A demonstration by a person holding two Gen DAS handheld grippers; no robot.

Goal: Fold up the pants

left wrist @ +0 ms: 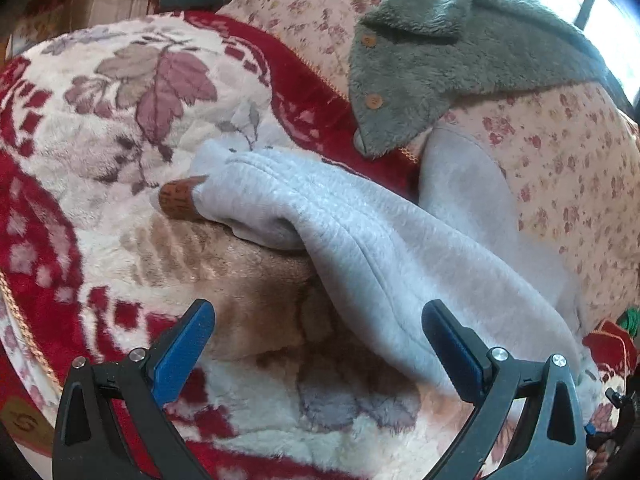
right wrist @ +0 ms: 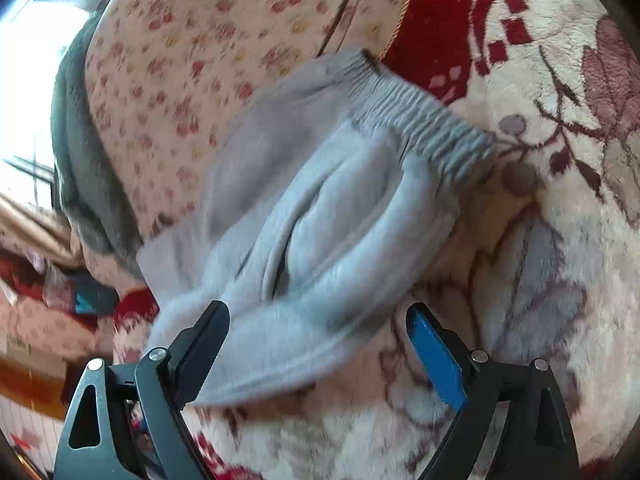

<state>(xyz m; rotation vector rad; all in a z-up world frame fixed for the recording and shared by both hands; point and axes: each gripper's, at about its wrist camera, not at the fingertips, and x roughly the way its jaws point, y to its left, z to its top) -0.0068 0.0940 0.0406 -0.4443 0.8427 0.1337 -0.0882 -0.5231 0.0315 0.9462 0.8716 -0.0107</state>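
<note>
We see the grey pants (right wrist: 320,208) bunched on the red floral blanket (left wrist: 100,128), long axis diagonal with elastic waistband (right wrist: 420,120) pointing up-right in the right wrist view, left gripper (left wrist: 320,344) and right gripper (right wrist: 316,344) both wide apart, gripping nothing.

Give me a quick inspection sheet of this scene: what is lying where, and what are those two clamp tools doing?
Surface: plush red and cream floral blanket covering a bed-like surface.
Job's things: light grey pants lie crumpled on the blanket, elastic waistband visible, not yet folded.
Clutter: grey fleece garment with buttons, draped over a pink floral quilt; brown label poking out beside the pants.
Grippers: left gripper and right gripper, jaws open, holding nothing, close to the pants.
Cables: nothing seen.
Surroundings: bright window beyond the quilt.
</note>
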